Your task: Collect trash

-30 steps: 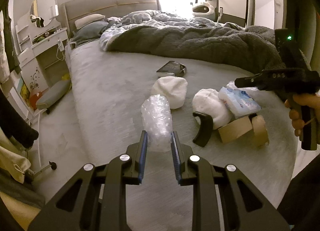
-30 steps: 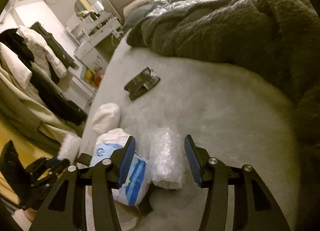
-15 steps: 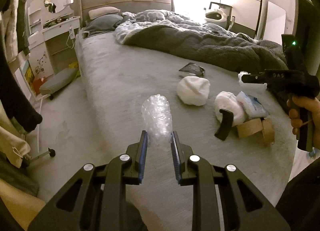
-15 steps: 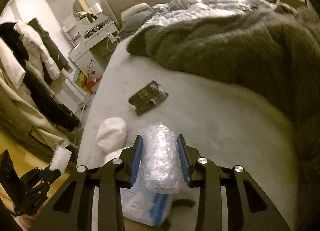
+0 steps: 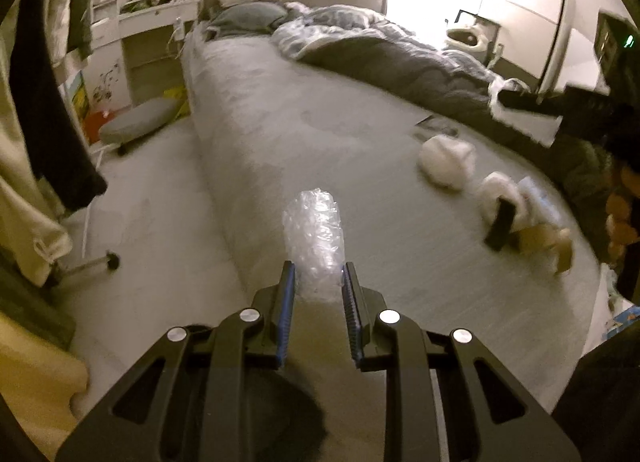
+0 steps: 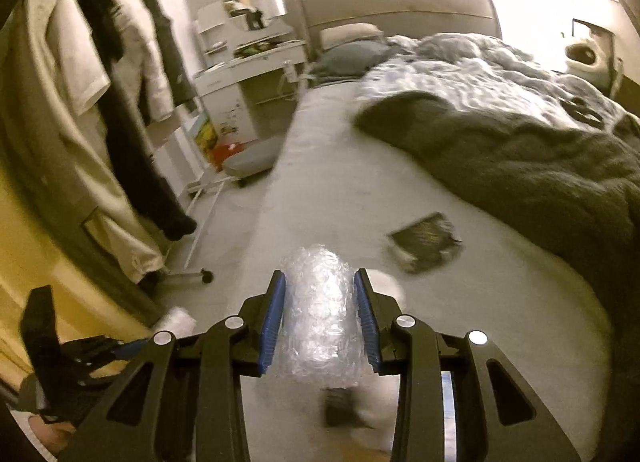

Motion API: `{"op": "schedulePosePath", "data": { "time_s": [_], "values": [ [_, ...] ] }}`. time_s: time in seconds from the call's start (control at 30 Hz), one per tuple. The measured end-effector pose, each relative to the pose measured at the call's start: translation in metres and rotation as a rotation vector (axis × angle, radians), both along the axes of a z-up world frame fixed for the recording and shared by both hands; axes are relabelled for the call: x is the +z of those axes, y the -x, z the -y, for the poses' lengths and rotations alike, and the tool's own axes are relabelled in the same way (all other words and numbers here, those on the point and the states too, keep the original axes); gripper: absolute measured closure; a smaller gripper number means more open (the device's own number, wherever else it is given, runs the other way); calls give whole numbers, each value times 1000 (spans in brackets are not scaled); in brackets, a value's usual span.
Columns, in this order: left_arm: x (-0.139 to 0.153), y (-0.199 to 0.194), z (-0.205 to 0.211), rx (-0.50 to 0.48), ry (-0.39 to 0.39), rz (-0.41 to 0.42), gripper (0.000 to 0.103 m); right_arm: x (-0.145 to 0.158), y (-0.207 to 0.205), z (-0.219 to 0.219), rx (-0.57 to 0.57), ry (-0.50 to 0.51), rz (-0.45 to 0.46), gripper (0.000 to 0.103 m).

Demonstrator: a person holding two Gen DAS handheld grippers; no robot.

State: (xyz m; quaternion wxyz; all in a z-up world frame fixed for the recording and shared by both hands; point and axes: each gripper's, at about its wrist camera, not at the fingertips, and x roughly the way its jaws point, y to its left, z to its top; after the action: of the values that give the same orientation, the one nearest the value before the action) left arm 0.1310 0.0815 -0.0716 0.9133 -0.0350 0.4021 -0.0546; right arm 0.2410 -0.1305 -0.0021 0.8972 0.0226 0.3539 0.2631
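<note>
My left claw is pinched on a roll of bubble wrap; the blue pads press its lower end from both sides and the rest of the roll sticks out forward past the fingertips, over the near edge of the bed. My right claw is clamped on a second bubble wrap roll, a fatter one that fills the gap between the pads and hangs a little below them. Both rolls are off the bed surface, carried in the air.

More trash lies on the grey bed cover. In the left wrist view there is a white crumpled wad, then another white wad just beside it with a black curved piece leaning on it, and a brown cardboard tape roll touching that cluster. A dark flat packet lies farther up the bed, near the edge of the dark grey blanket.

From the left wrist view my right claw shows at the right edge as a black bar with white wrap at its tip, and my hand below it. From the right wrist view the left claw shows at lower left, blurred.

Beside the bed stand a white dresser with a round mirror, and clothes hang at the left.
</note>
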Motion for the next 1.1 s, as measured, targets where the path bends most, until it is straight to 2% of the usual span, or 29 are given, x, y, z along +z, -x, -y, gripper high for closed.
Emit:
{"op": "schedulePosePath", "data": {
  "time_s": [0.4, 0.57, 0.73, 0.9, 1.1],
  "values": [
    [-48, 17, -66, 115, -14, -147, 78, -4, 27, -107, 192, 24, -12, 67],
    [-71, 26, -87, 173, -29, -229, 78, -3, 38, -134, 243, 27, -14, 67],
    [-103, 36, -108, 230, -5, -332, 78, -4, 44, -150, 268, 0, -30, 67],
    [-125, 46, -118, 236, 29, -415, 78, -11, 52, -171, 300, -16, -70, 67],
    [-141, 54, -127, 244, 88, -498, 78, -26, 61, -202, 349, 34, -111, 67]
  ]
}}
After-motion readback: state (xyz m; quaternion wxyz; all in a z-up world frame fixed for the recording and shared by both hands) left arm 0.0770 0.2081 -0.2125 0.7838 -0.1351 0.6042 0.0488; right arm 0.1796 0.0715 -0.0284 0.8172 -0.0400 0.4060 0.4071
